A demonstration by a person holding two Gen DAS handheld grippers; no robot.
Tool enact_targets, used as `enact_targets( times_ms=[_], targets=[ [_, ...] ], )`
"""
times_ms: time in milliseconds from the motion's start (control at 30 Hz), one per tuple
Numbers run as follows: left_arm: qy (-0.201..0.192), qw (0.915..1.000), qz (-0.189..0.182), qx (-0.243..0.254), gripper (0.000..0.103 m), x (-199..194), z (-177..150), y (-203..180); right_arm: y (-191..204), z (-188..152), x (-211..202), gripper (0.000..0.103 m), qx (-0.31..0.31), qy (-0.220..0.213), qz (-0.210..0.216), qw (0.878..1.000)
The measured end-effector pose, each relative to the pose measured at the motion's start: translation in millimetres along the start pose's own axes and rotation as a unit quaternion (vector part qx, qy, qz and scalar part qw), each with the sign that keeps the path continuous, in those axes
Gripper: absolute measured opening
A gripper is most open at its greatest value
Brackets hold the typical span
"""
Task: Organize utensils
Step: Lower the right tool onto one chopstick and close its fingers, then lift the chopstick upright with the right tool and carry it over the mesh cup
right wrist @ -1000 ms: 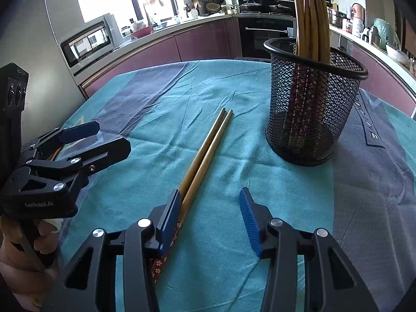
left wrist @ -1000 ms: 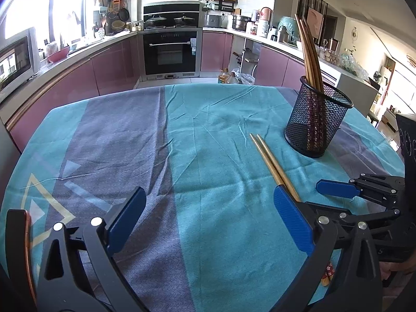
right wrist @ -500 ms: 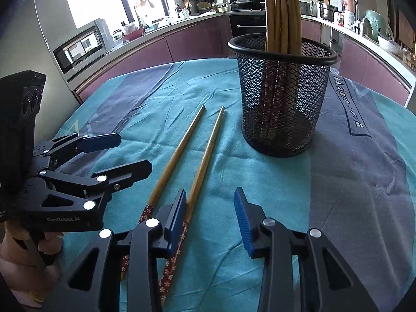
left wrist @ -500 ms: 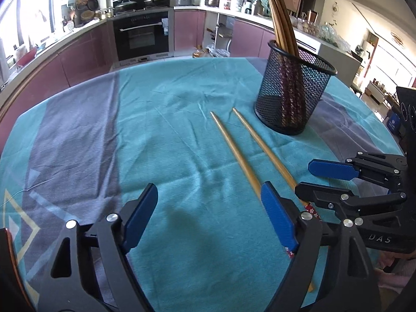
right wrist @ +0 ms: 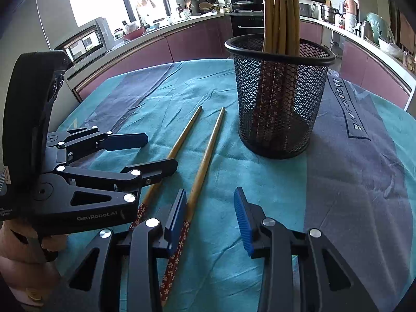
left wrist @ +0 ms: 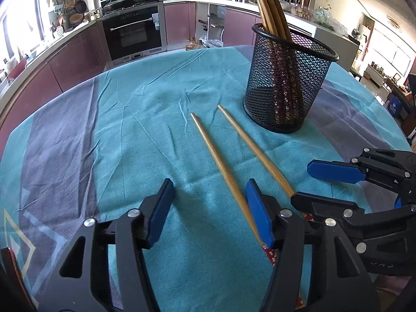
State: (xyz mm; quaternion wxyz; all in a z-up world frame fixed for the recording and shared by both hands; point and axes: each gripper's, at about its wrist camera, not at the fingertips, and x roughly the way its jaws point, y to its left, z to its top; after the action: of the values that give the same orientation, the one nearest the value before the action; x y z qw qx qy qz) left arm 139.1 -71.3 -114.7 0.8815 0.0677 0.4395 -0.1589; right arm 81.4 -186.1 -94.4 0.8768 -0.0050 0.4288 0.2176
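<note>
Two loose chopsticks point(left wrist: 228, 179) lying splayed on the teal tablecloth point(left wrist: 145, 135) beside the mesh holder point(left wrist: 286, 83) of chopsticks, left gripper point(left wrist: 208, 208) half open and closing, empty, right gripper point(right wrist: 210, 218) part-open, gripping nothing.

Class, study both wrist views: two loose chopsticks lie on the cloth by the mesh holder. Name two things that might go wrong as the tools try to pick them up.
1. The left tool has just been closing with nothing between its pads; the left bamboo chopstick lies beside its right pad, so the grip may miss it.
2. The two tools crowd together; the right tool might collide with the left.
3. The black mesh holder, already full, might tip.
</note>
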Motion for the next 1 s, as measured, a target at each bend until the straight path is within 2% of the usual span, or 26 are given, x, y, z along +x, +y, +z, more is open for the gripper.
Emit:
enact_targets(
  times_ms=[167, 300, 533, 667, 833, 1000],
  targets=[
    [0.002, 1.0000, 0.001, -0.006, 0.041, 1.2, 4.3, 3.6, 7.2, 6.1, 7.0, 0.035, -0.020, -0.001, -0.019, 1.000],
    [0.003, 0.9999, -0.002, -0.017, 0.034, 0.8, 6.1, 11.6, 9.4, 12.4, 14.6, 0.033, -0.025, -0.002, -0.020, 0.999],
    [0.001, 0.9992, -0.008, -0.040, 0.015, 1.9, 7.1, 14.9, 7.7, 19.8, 21.4, 0.014, -0.018, -0.003, -0.020, 1.000],
    [-0.003, 0.9979, -0.019, -0.062, 0.010, -0.2, 4.5, 20.3, 2.0, 18.3, 19.5, 0.007, -0.001, -0.005, -0.007, 1.000],
    [-0.007, 0.9966, -0.032, -0.075, 0.008, -5.1, -0.4, 22.7, -3.8, 16.1, 13.8, 0.006, 0.020, -0.012, 0.015, 1.000],
    [-0.005, 0.9968, -0.040, -0.068, 0.008, -8.8, -6.6, 20.6, 2.9, 13.5, 3.4, 0.006, 0.009, -0.020, 0.042, 0.999]
  ],
)
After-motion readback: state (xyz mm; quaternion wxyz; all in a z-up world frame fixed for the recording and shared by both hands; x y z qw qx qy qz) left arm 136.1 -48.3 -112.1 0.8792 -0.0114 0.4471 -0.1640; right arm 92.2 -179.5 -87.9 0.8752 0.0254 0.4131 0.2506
